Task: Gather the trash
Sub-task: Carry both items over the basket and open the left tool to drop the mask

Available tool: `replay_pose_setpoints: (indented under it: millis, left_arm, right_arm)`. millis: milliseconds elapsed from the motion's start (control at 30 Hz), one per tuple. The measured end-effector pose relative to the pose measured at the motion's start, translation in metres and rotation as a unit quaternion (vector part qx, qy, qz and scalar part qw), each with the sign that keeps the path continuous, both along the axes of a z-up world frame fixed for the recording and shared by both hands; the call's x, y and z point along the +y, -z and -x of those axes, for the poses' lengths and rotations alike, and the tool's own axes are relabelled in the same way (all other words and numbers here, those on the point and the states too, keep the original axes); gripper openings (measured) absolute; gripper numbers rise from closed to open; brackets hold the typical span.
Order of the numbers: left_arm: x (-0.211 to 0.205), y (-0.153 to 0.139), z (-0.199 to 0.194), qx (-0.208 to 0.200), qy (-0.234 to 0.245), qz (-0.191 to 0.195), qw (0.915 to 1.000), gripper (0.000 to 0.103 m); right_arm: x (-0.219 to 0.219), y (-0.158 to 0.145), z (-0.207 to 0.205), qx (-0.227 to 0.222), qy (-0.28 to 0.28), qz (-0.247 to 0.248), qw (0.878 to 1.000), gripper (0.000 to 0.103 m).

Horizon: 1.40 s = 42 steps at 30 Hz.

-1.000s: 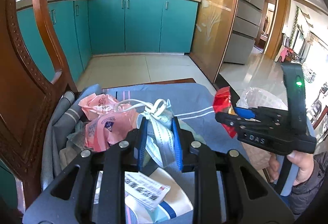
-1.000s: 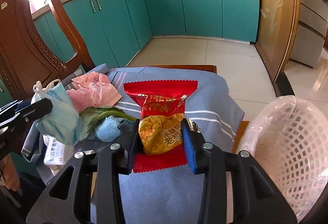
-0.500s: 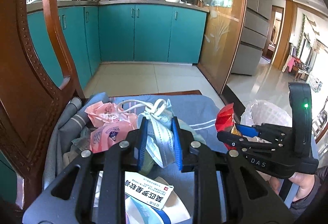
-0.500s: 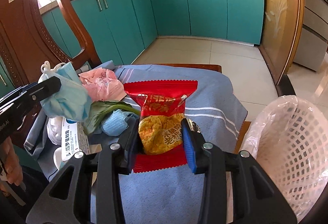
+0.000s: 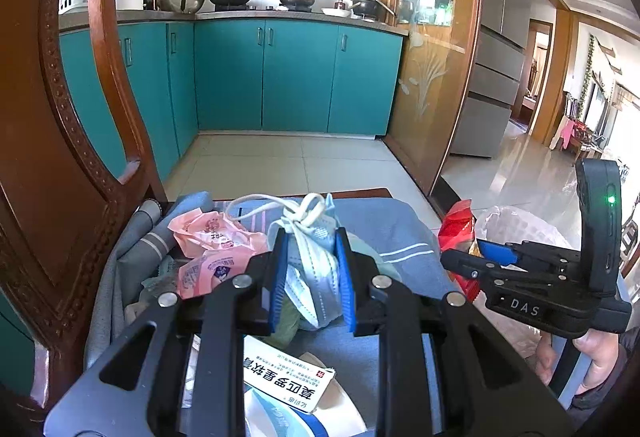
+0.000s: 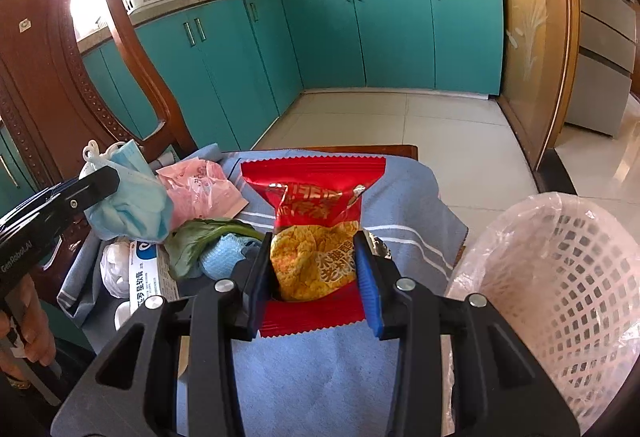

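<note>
My left gripper [image 5: 312, 241] is shut on a crumpled blue face mask [image 5: 316, 265] with knotted white ear loops, held above the trash pile; the mask [image 6: 132, 197] also shows at the left of the right wrist view. My right gripper [image 6: 316, 249] is shut on a red snack packet [image 6: 316, 217] with a yellow cake printed on it, over the blue cloth [image 6: 312, 377]. On the cloth lie pink wrappers [image 5: 208, 249], a green leaf [image 6: 200, 237], a pale blue wad [image 6: 224, 257] and a white-and-blue ointment box [image 5: 288, 385]. A white mesh basket [image 6: 560, 297] lined with a plastic bag stands to the right.
A carved wooden chair back [image 5: 60, 141] rises on the left, close to the left gripper. Teal kitchen cabinets [image 5: 296, 77] and a tiled floor [image 5: 280, 161] lie beyond the cloth's far edge. A hand [image 5: 592, 353] grips the right tool's handle.
The left gripper has lifted the mask clear of the pile, and the ointment box beneath it has come into fuller view. The right gripper and its packet have kept still.
</note>
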<state>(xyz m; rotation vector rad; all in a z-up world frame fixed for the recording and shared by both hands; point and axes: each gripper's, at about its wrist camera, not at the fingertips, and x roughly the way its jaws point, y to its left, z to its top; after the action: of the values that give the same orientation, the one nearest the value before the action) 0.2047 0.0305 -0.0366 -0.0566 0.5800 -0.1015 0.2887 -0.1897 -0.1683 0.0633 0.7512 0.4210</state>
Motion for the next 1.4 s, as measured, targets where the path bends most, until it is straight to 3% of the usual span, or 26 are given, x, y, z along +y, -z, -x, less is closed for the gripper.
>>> replay_pose_setpoints:
  millis: [500, 833, 1100, 1333, 1367, 1400]
  left_arm:
    - [-0.019, -0.008, 0.000, -0.003, 0.021, 0.015, 0.9997, 0.025]
    - [-0.070, -0.015, 0.002, 0.005, 0.088, 0.034, 0.9955, 0.025]
    - [-0.146, 0.003, -0.008, 0.053, 0.172, 0.051, 0.9824, 0.024]
    - [-0.214, 0.039, -0.020, 0.117, 0.235, 0.050, 0.9635, 0.025]
    - [-0.223, 0.046, -0.022, 0.126, 0.244, 0.045, 0.9605, 0.030]
    - [-0.228, 0.051, -0.023, 0.133, 0.249, 0.041, 0.9585, 0.044]
  right_arm:
    - [-0.035, -0.020, 0.015, -0.024, 0.037, -0.021, 0.999, 0.039]
    - [-0.118, -0.037, 0.032, -0.044, 0.131, -0.052, 0.989, 0.039]
    - [-0.193, -0.025, 0.036, 0.000, 0.215, -0.083, 0.973, 0.039]
    - [-0.207, -0.022, 0.040, 0.004, 0.234, -0.091, 0.968, 0.039]
    - [-0.207, -0.022, 0.039, 0.005, 0.233, -0.091, 0.968, 0.039]
    - [-0.207, -0.022, 0.039, 0.007, 0.233, -0.091, 0.968, 0.039]
